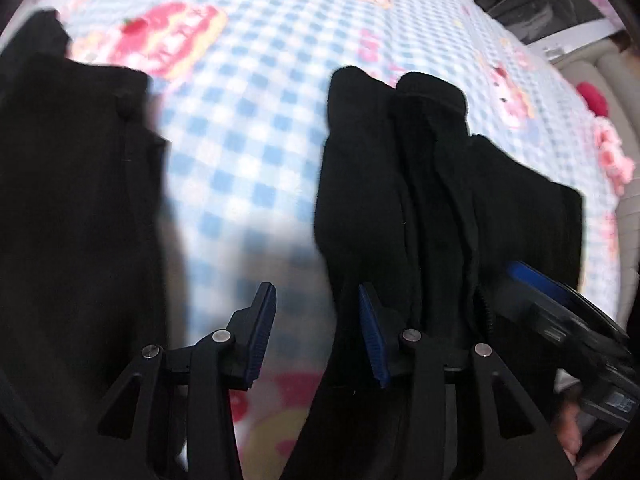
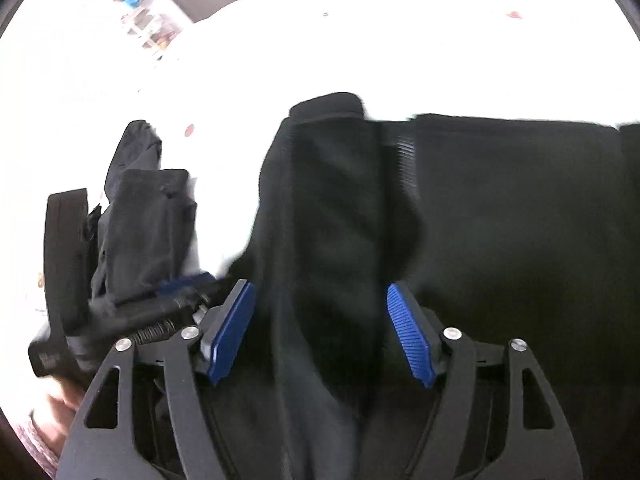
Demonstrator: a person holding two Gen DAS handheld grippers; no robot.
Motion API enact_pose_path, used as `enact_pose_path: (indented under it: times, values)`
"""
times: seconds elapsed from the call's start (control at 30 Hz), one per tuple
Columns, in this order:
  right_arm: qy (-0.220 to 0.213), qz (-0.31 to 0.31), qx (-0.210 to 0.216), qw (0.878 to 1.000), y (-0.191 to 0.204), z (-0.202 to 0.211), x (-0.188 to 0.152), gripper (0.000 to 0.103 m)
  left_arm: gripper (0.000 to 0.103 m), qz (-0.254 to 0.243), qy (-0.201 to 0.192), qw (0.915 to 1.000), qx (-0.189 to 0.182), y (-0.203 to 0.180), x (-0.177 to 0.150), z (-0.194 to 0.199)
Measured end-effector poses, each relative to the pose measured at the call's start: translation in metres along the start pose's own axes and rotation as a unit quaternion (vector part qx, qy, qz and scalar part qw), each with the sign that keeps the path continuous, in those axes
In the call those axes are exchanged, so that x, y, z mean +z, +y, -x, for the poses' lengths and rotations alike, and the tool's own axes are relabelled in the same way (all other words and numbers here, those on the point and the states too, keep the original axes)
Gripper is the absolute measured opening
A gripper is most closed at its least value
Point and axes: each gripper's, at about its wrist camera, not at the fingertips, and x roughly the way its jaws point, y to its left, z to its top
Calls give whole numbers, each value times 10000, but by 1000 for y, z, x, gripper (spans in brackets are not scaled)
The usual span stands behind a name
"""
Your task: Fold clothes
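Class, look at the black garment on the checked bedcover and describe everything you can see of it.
The black garment looks like soft, matte fabric, bunched into long upright folds with rounded ends. It lies on the blue-and-white checked bedcover. In the right wrist view a ridge of it runs between the open right gripper pads, which are not pressing it. More black cloth lies apart at the left.

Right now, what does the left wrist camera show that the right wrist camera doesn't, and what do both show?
Only the left wrist view shows the bed cover's blue check and cartoon prints, plus a red toy at its right edge. Only the right wrist view shows a shelf of small items in the background; there the bed is washed out to white. Both show the black garment bunched in folds, the other gripper nearby, and open blue-padded fingers not pressing on the cloth.
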Motion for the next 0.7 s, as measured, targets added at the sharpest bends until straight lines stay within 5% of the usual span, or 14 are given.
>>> enact_pose_path:
  times: [0.07,0.1,0.2,0.33,0.47,0.53,0.57,0.6,0.63,0.7]
  values:
    - [97,209,-190,9996,11,-24,3,72,37,44,216,9995,-232,9,6,-10]
    - [317,215,-280,9989,8,-35,2,59,40,-6,271,9993,-248,13,7,-14]
    - [464,-183,-439,9978,-9,-46,-1,38,41,-223,297,9990,249,22,10,-19]
    - [76,-366,-1409,9893,-39,-14,-15,29,41,-444,195,9948,890,32,16,-12]
    - [-337,-1043,-1593,9811,-64,22,-26,33,39,-619,-195,9962,577,27,19,9]
    - [-567,-988,-1277,9852,-56,34,-26,40,39,-714,-170,9967,334,23,21,10]
    - [-585,-934,-951,9894,-50,34,-25,57,40,-766,-123,9967,228,22,22,7]
    - [-527,-822,-805,9920,-45,29,-24,73,41,-819,-66,9962,300,22,23,2]
    - [-469,-710,-659,9942,-40,23,-23,75,41,-873,-6,9954,383,22,24,-3]
    - [-114,-333,-1082,9935,-37,-1,-24,67,42,-984,112,9917,823,28,27,-13]
